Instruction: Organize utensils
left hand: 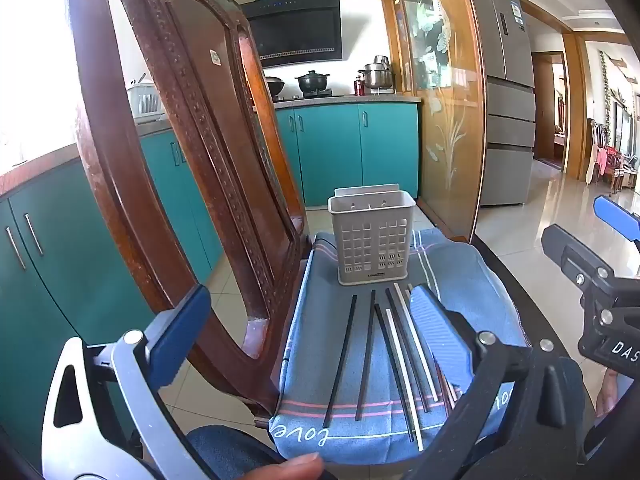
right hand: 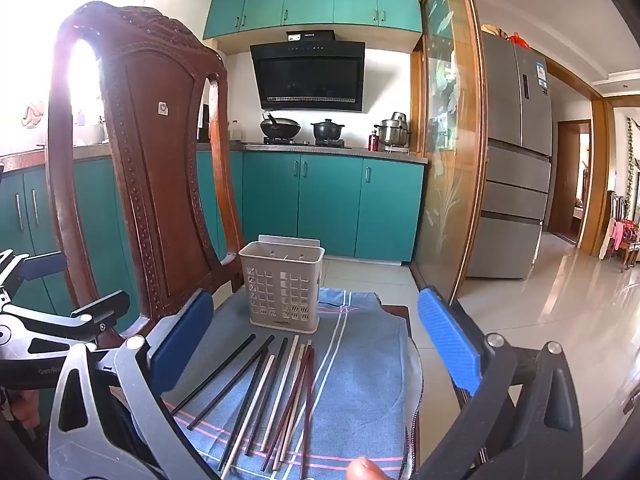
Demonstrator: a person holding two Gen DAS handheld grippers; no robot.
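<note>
1. Clearly, the left gripper (left hand: 304, 344) stands wide, its two blue pads far apart at the lower left and lower centre-right of the left wrist view, with nothing between them but air above the cloth.
2. Likewise the right gripper (right hand: 316, 344) stands wide and holds nothing; its pads frame the lower middle of the right wrist view.
3. The chopsticks (right hand: 276, 396) lie loose on a blue cloth (right hand: 360, 380) in the lower centre of the right wrist view: black, white and reddish-brown sticks, side by side and partly crossing.
4. Their long axes run from the bottom edge of the frame up toward the holder, fanning a little, the black ones leaning up and to the right, the reddish ones nearly vertical.
5. In the left wrist view the chopsticks (left hand: 384, 356) run the same near-to-far way, tilted slightly; the right-hand ones pass under the gripper's right pad in the picture.
6. A beige perforated utensil holder (left hand: 372, 238) stands upright just beyond the far tips of the sticks, at the centre of the frame; whether any tip touches its base I cannot tell.
7. A carved wooden chair back (right hand: 148, 168) rises at the left of both views.
8. The cloth covers the chair seat.
</note>
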